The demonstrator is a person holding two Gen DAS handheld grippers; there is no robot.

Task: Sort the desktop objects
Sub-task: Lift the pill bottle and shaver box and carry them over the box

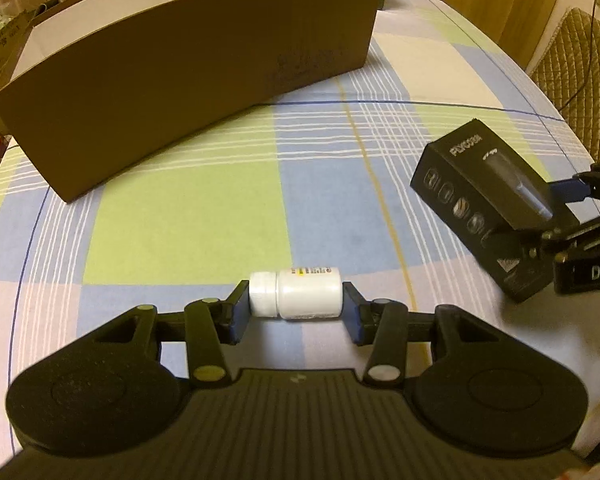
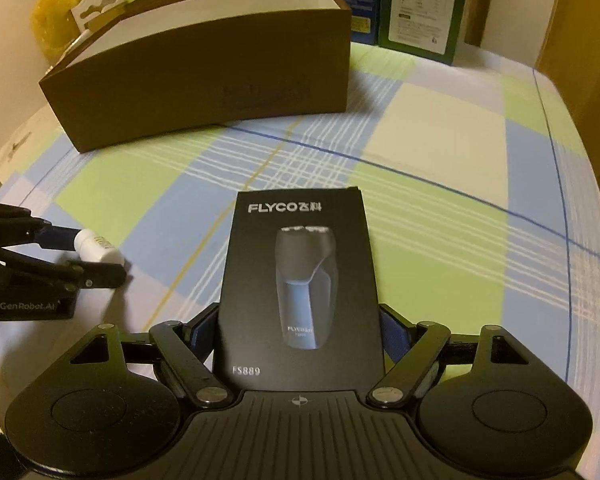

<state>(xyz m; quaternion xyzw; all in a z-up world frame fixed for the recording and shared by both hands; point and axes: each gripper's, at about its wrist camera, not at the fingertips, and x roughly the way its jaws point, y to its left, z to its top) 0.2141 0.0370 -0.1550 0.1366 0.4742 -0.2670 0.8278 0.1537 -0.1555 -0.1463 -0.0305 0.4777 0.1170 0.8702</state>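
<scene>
The left claw (image 1: pixel 296 306) was clenched on a small white pill bottle (image 1: pixel 296 294), which lay on its side between the blue pads, cap toward the left pad and base against the right one. It hung just above the plaid tablecloth (image 1: pixel 180 216) covering the bench; whether the bottle touched the cloth I could not tell.

The right claw (image 2: pixel 300 336) was grasping a black FLYCO shaver box (image 2: pixel 300 280), squeezed at its lower sides, printed face up and the brand name pointing away toward the far side of the bench. From the left wrist view the same box (image 1: pixel 488 200) was tilted and lifted clear of the cloth.

Beyond both sat a long open brown cardboard box (image 2: pixel 204 92) with a white inside, well apart from the two held things. Behind it stood a green carton (image 2: pixel 424 4) and a yellow bag (image 2: pixel 62 4).
</scene>
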